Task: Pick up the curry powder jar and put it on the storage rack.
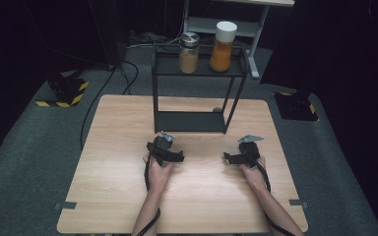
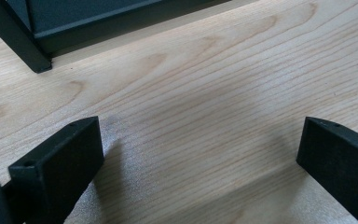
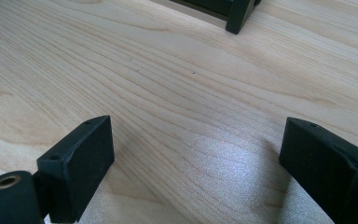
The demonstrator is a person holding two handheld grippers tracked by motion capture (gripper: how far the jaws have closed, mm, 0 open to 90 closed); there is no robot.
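Observation:
My left gripper (image 1: pixel 164 142) rests on the wooden table (image 1: pixel 118 172), just in front of the black two-tier rack (image 1: pixel 193 120). In the left gripper view the left gripper (image 2: pixel 200 133) stands open, its jaws wide apart over bare wood, and the rack's front leg (image 2: pixel 25 49) is close ahead. My right gripper (image 1: pixel 248 142) lies on the table to the right of the rack's front right leg. In the right gripper view the right gripper (image 3: pixel 196 135) is open too, with nothing between its jaws, and a rack leg (image 3: pixel 237 16) shows at the top.
Two jars stand on the rack's top shelf: a metal-lidded one with tan powder (image 1: pixel 189 53) and a white-capped one with orange powder (image 1: pixel 223 46). Grey carpet surrounds the table. Black-and-yellow stand bases (image 1: pixel 64 93) sit on the floor at both sides.

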